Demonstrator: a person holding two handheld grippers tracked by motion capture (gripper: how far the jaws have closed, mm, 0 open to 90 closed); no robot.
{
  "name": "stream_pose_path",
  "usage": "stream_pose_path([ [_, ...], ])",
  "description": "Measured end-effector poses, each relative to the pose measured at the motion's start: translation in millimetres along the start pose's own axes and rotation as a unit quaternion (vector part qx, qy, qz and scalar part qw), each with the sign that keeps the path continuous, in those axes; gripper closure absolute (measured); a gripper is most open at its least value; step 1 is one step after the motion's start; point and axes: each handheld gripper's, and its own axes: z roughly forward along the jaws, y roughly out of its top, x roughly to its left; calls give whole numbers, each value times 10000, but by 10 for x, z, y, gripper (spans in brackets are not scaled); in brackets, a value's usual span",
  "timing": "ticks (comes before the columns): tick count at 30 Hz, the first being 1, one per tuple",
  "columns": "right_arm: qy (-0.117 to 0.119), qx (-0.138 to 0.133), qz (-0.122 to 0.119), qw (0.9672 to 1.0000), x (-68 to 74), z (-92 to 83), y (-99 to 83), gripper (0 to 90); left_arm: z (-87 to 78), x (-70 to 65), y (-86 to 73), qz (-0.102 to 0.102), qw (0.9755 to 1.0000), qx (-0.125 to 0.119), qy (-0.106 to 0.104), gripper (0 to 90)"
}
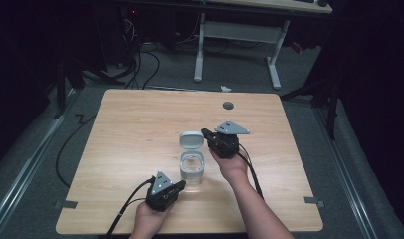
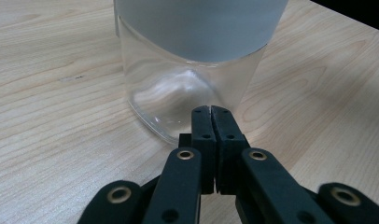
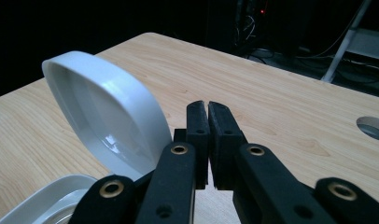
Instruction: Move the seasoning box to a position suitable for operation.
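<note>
Two grippers flank a clear jar [image 1: 192,168] mid-desk, its white lid [image 1: 192,140] flipped open. Left gripper [image 2: 211,108] and right gripper [image 3: 207,103] both have jaws together, empty.

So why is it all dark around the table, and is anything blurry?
High view: light falls on the table, the room behind stays dim. Left gripper view: the jar sits close and soft, with a pale glare low in its glass. Right gripper view: the lid shines, background black.

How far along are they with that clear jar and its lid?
The jar stands on the table with its hinged white lid already flipped open. Right tongs sit shut beside the lid; left tongs sit shut at the jar's base. Neither holds anything. What comes next is unclear.
</note>
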Motion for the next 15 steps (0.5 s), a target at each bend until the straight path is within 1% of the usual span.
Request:
stream_pose_path([
  [10,92,14,-94,9999,93,-128,-64,891,-4,-5,-2,6,10000,-15,-22,885],
  [13,147,74,-102,9998,141,-173,-133,893,-5,-6,-3,12,10000,-12,-24,885],
  [15,167,47,-135,9998,164,-219,-185,893,-7,-10,-4,6,10000,-15,-26,884],
])
